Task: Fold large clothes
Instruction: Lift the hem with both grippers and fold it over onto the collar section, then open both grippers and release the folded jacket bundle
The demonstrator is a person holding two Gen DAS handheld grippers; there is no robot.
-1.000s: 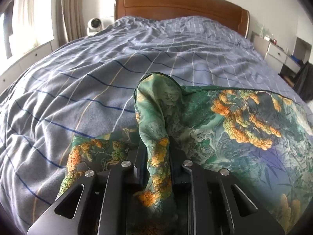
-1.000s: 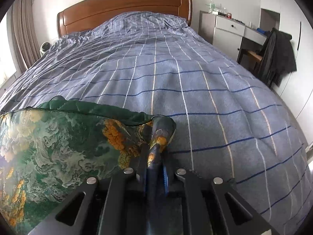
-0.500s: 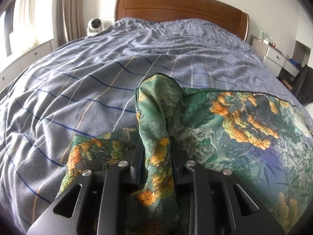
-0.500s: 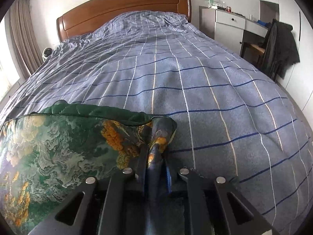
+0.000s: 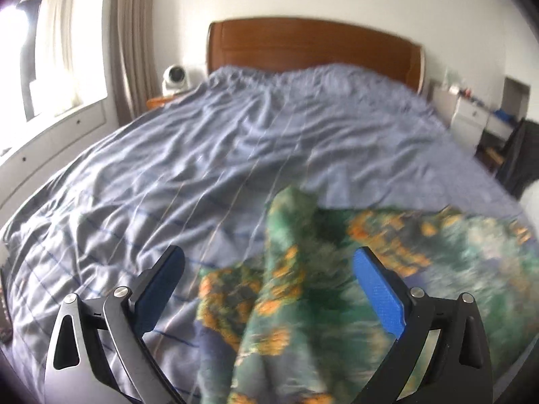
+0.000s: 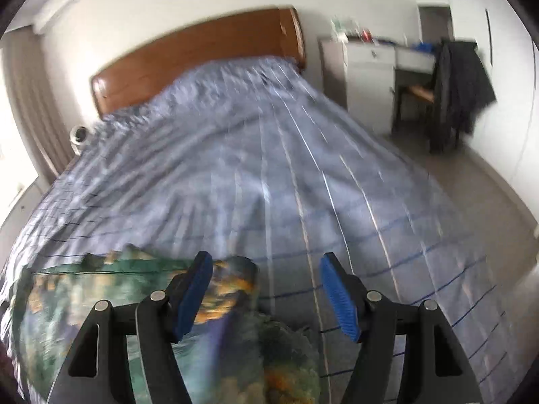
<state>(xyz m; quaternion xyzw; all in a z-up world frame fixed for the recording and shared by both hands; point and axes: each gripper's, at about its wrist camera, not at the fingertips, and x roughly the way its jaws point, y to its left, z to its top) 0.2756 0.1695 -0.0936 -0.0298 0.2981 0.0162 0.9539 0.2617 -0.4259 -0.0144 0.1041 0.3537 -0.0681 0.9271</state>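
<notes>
Left gripper [image 5: 269, 266] jaws spread wide, gripping nothing; a limp ridge of the green-and-orange printed garment [image 5: 286, 289] rises between its blue ribbed pads [image 5: 377, 296] and drapes off to its right. Right gripper [image 6: 264, 286] also wide open and holding nothing, the garment's bunched corner sitting between the pads nearer the left one, the rest spreading flat to its left. Ahead of both: wrinkled blue checked duvet [image 6: 286, 175], glossy wooden headboard [image 5: 313, 47]; frames motion-blurred, no readable writing.

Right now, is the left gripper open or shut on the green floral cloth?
Open. The left gripper has its blue pads spread wide, and the green floral cloth lies loose between them, touching neither, on the blue checked duvet.
</notes>
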